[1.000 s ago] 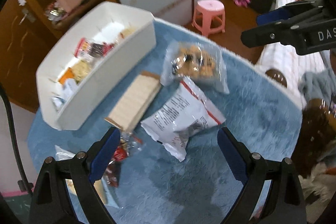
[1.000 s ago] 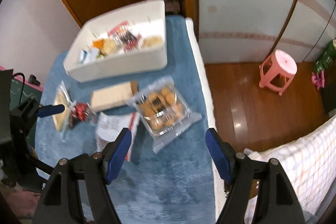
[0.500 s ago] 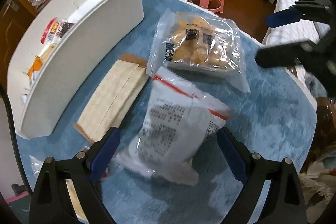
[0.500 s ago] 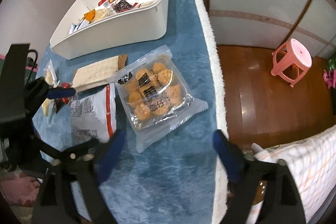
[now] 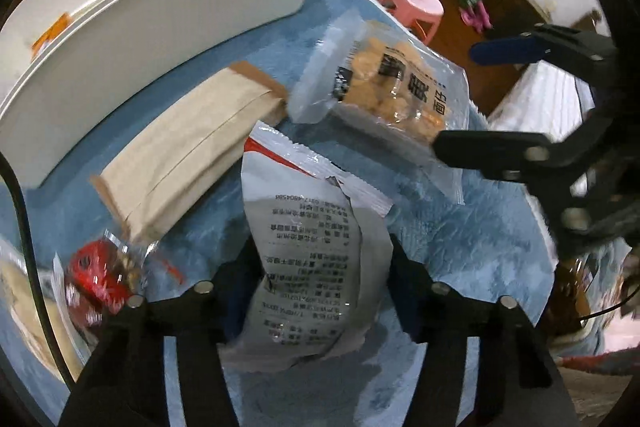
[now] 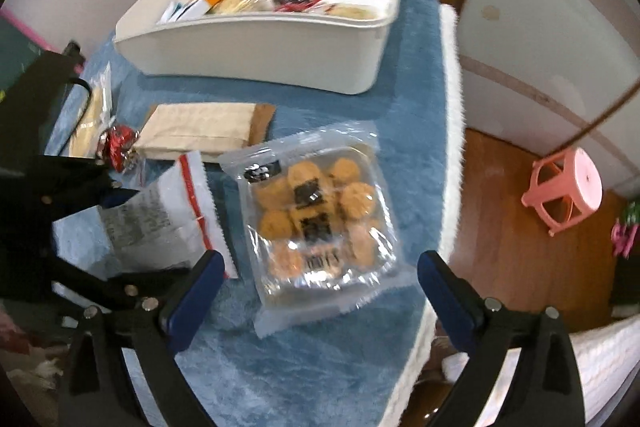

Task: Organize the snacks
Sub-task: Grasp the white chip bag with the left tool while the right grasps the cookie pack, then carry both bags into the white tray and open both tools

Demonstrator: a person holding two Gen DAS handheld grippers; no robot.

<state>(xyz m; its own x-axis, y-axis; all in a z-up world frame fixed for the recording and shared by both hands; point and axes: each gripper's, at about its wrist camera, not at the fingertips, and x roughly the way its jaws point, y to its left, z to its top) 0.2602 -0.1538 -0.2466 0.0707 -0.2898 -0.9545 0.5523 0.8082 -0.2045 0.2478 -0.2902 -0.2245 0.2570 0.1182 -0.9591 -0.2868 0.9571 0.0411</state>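
My left gripper [image 5: 320, 267] is shut on a white snack bag with a red stripe [image 5: 312, 247], pinching its near end on the blue cloth; the bag also shows in the right wrist view [image 6: 160, 219]. My right gripper [image 6: 316, 287] is open just above the near edge of a clear pack of round cookies [image 6: 316, 211], which also shows in the left wrist view [image 5: 392, 91]. A white bin [image 6: 256, 39] with several snacks stands at the back.
A tan paper packet [image 6: 200, 127] lies between the bin and the bags. A small red-wrapped snack [image 6: 118, 145] and a clear pack of pale biscuits [image 6: 90, 115] lie at the left. The cloth's right edge [image 6: 450, 147] drops to a wooden floor with a pink stool [image 6: 568, 191].
My left gripper came down and closed on the white bag. My right gripper moved lower and closer to the cookie pack, still open.
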